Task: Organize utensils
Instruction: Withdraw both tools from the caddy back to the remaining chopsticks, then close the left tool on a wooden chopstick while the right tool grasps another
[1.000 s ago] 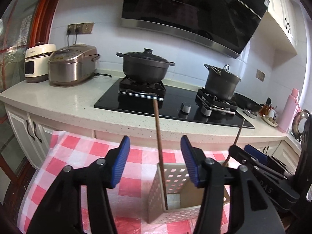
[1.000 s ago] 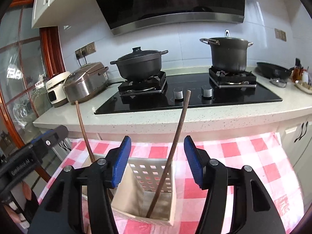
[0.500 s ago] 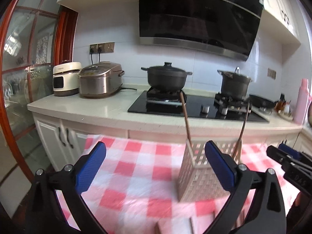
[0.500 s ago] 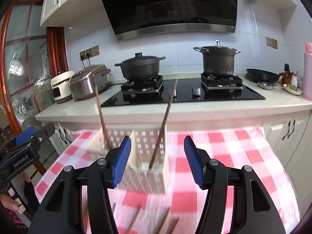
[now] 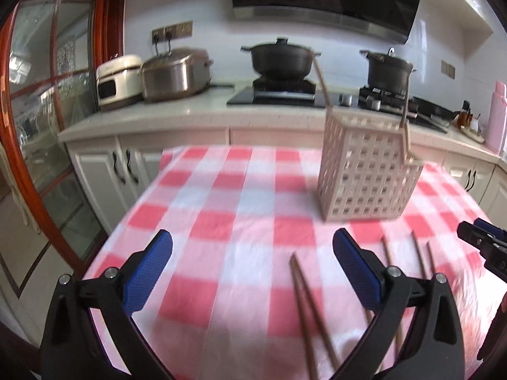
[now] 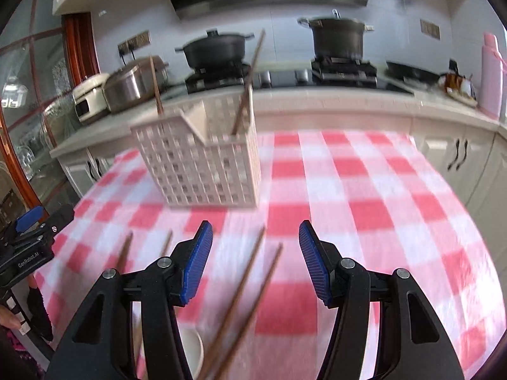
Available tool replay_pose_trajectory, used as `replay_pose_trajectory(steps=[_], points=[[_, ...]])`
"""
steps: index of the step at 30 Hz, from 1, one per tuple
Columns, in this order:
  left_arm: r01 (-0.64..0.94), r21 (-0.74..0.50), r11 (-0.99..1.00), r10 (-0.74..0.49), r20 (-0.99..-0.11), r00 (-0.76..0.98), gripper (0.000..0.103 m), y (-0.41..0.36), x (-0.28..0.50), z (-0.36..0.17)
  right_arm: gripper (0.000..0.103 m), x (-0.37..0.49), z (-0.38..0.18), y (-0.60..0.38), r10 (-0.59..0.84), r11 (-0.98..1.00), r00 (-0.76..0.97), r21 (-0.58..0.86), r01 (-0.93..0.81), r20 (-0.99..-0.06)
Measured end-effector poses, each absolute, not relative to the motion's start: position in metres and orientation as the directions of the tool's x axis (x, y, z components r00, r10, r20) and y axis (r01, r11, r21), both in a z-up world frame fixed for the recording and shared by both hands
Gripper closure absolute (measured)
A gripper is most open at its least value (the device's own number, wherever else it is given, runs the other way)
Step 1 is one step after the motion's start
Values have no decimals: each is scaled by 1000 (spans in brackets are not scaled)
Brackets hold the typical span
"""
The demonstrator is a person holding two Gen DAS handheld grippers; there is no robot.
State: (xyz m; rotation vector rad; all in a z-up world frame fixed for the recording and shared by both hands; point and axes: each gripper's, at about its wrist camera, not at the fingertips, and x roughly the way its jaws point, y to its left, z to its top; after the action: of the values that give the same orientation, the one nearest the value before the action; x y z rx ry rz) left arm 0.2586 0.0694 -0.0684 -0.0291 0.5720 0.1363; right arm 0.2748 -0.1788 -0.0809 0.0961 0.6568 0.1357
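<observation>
A white perforated utensil basket [image 5: 367,171] stands on the red-and-white checked cloth, with two brown chopsticks [image 5: 321,80] upright in it; it also shows in the right wrist view [image 6: 202,164]. Several loose brown chopsticks [image 5: 309,310] lie on the cloth in front of the basket, and they show in the right wrist view [image 6: 250,297] too. My left gripper [image 5: 252,272] is open and empty above the cloth, left of the chopsticks. My right gripper [image 6: 255,261] is open and empty, with two chopsticks lying between and below its fingers.
A counter behind the table carries a rice cooker [image 5: 176,72], a white appliance [image 5: 117,77] and two black pots [image 5: 279,57] on a hob. A pink bottle [image 6: 491,72] stands far right. A white round dish [image 6: 193,351] sits near the table's front edge.
Both grippers have pulled back and down from the basket toward the near edge of the table. Loose chopsticks on the cloth have come into view. The left gripper's jaws opened wider after the earliest frame.
</observation>
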Motion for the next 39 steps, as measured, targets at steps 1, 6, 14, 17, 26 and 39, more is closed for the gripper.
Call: replay_pose_trajectory(steps=[1,6,14,17,26,39], points=[[-139,13,990,123,-549,827,5,70,257,-71,48,272,-86,-179,154,987,774,135,-90,-614],[-143,45,989,142,-592,794,5,74,245,-93,55,264,-107,-175,121,992,734,98,-75,-668],[-138,42,989,132,-652,747,6,80,242,-113,74,272,-130,-177,94,995,657,95,-34,-748],[-136,40,990,129,-654,745,6,79,243,-114,75,275,-128,-174,96,995,656,89,-44,-749],[-118,53,992,123,-673,730,8,74,249,-117,79,289,-133,-166,66,998,635,49,-45,-770],[-60,34,998,65,-750,658,25,60,277,-131,84,300,-135,-166,53,998,639,22,-57,-768]])
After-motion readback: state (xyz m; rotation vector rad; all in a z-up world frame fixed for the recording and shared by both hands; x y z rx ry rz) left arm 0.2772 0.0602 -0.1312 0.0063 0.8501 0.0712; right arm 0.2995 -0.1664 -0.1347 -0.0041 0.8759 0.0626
